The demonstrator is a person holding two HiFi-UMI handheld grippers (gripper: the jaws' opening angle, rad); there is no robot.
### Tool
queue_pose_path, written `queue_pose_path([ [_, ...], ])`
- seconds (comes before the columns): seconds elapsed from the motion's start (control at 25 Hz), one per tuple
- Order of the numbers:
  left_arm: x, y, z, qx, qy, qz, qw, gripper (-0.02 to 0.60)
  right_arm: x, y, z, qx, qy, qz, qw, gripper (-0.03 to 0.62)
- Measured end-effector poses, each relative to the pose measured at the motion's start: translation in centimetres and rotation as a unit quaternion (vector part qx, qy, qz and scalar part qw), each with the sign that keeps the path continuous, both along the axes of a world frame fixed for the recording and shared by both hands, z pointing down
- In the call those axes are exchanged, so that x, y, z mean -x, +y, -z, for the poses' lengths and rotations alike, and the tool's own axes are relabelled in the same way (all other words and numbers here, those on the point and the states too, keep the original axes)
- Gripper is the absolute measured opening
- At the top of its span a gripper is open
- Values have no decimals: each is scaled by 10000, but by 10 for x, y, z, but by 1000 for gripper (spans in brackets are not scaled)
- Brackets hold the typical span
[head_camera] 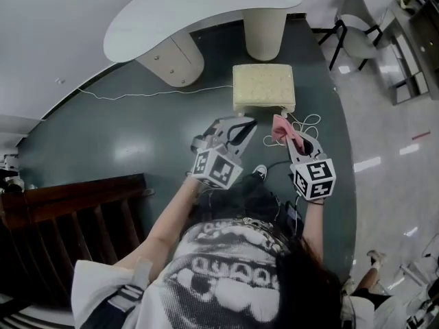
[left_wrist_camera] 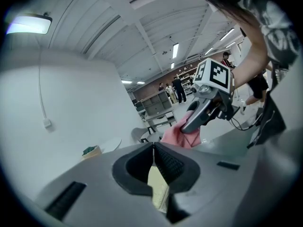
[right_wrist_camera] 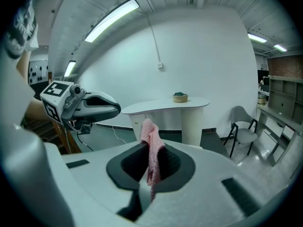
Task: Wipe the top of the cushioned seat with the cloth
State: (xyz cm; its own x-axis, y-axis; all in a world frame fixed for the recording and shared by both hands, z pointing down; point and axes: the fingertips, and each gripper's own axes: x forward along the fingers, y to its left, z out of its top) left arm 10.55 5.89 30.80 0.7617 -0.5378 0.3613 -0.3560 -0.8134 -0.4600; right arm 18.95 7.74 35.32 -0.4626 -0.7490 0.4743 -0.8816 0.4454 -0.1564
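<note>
The cushioned seat (head_camera: 263, 86) is a low cream square stool on the dark floor ahead of me. My right gripper (head_camera: 284, 133) is shut on a pink cloth (head_camera: 280, 127), held in the air just short of the seat's near right corner. In the right gripper view the cloth (right_wrist_camera: 149, 129) sticks up from between the jaws of the right gripper (right_wrist_camera: 150, 148). My left gripper (head_camera: 244, 126) hangs beside it to the left, shut with nothing in it. In the left gripper view that gripper (left_wrist_camera: 153, 149) has its pads together, the seat (left_wrist_camera: 159, 189) shows below, and the cloth (left_wrist_camera: 182, 135) shows beyond.
A white curved counter (head_camera: 199, 12) with a round pedestal (head_camera: 265, 33) stands behind the seat, with a small bowl (right_wrist_camera: 179, 97) on top. A grey chair (head_camera: 355, 34) stands at the back right. Dark wooden furniture (head_camera: 62, 218) is at my left. A white cord (head_camera: 158, 93) trails across the floor.
</note>
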Motion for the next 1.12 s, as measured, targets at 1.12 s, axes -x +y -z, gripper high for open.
queue_pose_path([
  [1.12,110,16,9,10,222,-328,9992,8,118,23,25,-97,184,-261,9994,12],
])
